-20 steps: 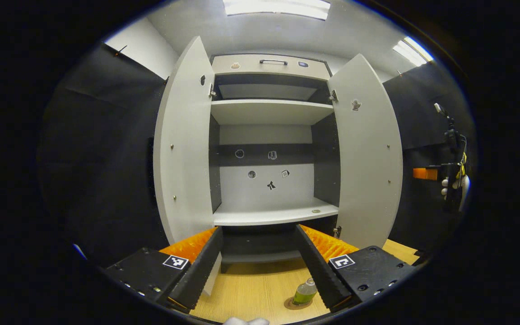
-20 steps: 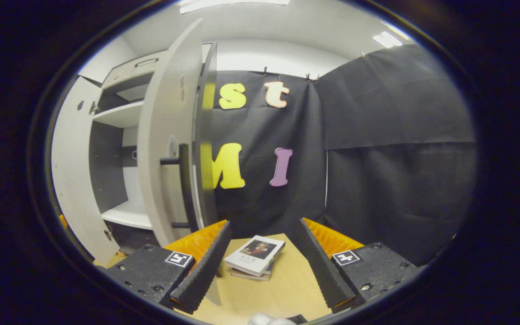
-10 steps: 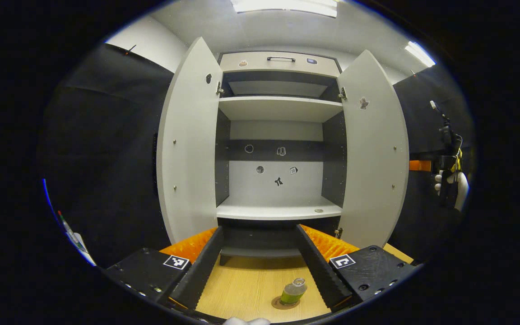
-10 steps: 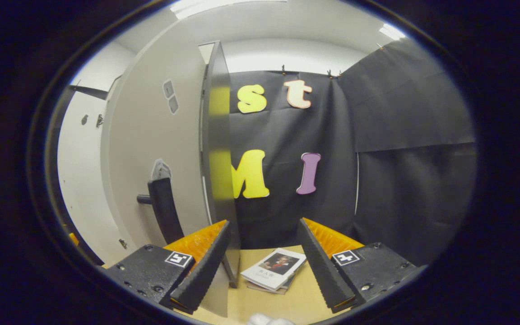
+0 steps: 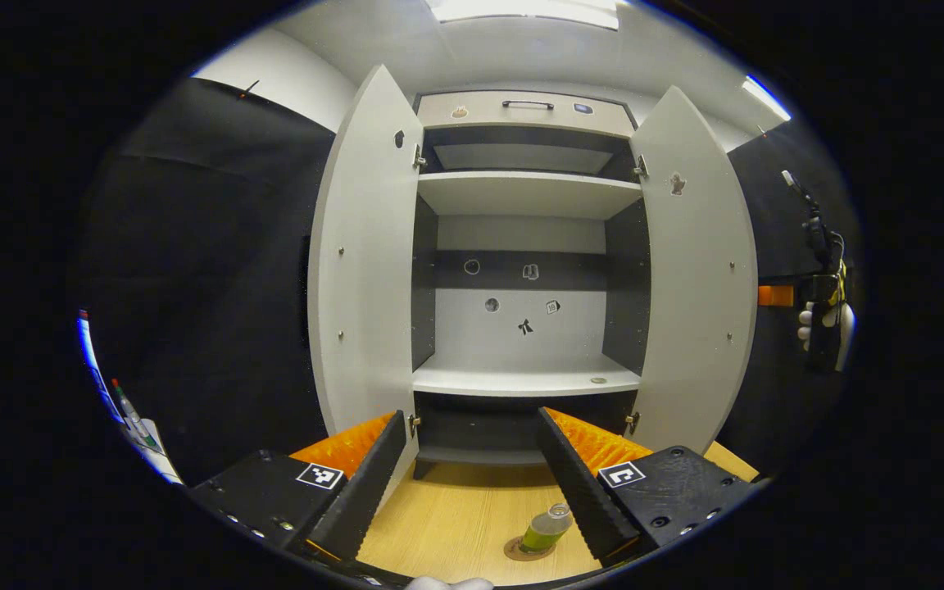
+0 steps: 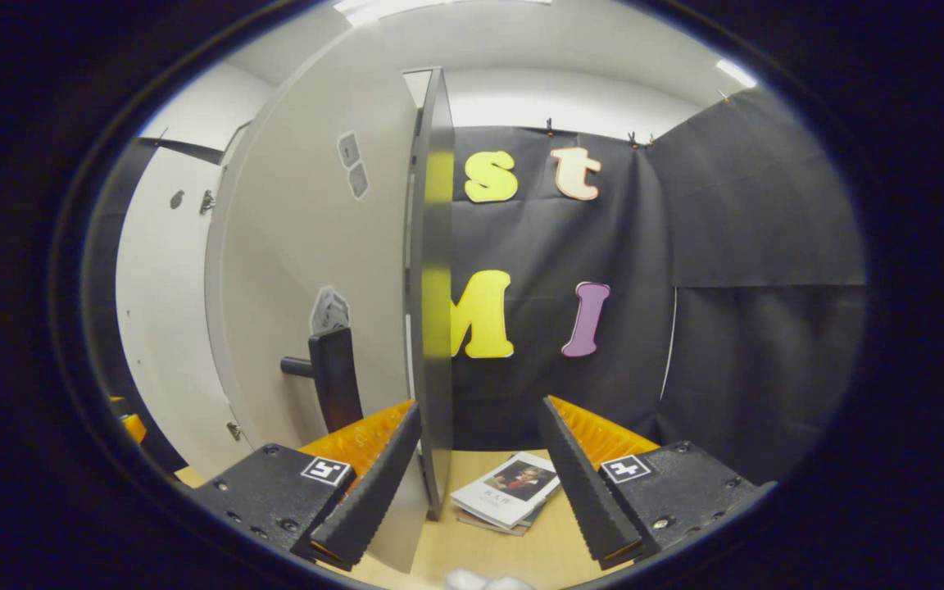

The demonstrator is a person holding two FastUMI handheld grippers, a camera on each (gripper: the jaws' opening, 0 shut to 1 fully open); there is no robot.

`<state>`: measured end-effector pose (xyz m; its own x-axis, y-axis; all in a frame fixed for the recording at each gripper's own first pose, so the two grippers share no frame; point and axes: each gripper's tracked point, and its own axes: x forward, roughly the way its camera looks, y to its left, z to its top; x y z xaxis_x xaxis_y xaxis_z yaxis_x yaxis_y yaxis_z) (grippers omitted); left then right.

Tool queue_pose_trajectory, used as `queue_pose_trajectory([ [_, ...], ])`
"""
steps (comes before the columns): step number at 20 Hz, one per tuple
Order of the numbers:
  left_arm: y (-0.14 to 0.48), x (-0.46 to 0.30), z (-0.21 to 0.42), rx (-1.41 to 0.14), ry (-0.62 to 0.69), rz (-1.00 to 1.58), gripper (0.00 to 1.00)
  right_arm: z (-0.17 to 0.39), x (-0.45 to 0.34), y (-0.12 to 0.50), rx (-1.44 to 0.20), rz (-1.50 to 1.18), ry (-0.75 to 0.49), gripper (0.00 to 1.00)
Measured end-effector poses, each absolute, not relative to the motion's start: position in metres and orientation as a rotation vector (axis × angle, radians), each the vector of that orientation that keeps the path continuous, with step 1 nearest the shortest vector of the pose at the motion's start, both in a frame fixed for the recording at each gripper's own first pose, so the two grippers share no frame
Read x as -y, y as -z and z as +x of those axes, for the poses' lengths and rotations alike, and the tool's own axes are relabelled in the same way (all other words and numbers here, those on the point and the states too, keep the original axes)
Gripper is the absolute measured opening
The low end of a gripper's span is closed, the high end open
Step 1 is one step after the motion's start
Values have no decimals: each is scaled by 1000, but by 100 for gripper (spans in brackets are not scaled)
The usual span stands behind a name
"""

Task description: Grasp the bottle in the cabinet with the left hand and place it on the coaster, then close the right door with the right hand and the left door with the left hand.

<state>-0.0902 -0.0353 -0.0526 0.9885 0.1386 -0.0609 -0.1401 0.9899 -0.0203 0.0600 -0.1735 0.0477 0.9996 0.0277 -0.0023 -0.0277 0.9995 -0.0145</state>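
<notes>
Wooden table (image 5: 456,524): bottle (image 5: 544,528) on coaster (image 5: 528,550); cabinet (image 5: 525,270) doors open.

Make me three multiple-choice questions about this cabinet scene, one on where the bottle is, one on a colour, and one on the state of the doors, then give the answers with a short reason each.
1. Where is the bottle?
A. On the cabinet's lower shelf
B. On the coaster on the wooden table
C. Held in the left gripper

2. What colour is the liquid in the bottle?
A. Green
B. Red
C. Blue

3. What state are the cabinet doors in?
A. Both shut
B. Left one shut, right one open
C. Both open

Answers:
1. B, the left gripper view shows it standing on the round coaster, in front of the cabinet.
2. A, the lower part of the bottle is green under a clear neck.
3. C, the left door and the right door both swing outward, with the shelves in plain sight between them.
</notes>
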Motion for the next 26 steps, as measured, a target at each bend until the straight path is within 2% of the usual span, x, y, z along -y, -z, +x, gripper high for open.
queue_pose_trajectory([
  [4, 57, 23, -89, -69, -135, -22, 97, 58, 145, -45, -15, -19, -45, 94],
  [5, 58, 20, -89, -68, -132, -25, 97, 58, 138, -45, -15, -18, -45, 96],
  [12, 61, -7, -97, -65, -142, -29, 97, 63, 84, -44, -3, -34, -57, 96],
  [17, 59, -20, -100, -59, -143, -31, 97, 75, 49, -40, -5, -55, -105, 96],
  [20, 59, -24, -100, -60, -138, -30, 97, 77, 16, -30, -35, -81, -178, 96],
  [24, 59, -30, -101, -59, -139, -33, 97, 64, 4, -37, 18, -134, -185, 94],
  [26, 59, -33, -100, -55, -134, -47, 97, 61, 4, -40, 27, -143, -183, 96],
])
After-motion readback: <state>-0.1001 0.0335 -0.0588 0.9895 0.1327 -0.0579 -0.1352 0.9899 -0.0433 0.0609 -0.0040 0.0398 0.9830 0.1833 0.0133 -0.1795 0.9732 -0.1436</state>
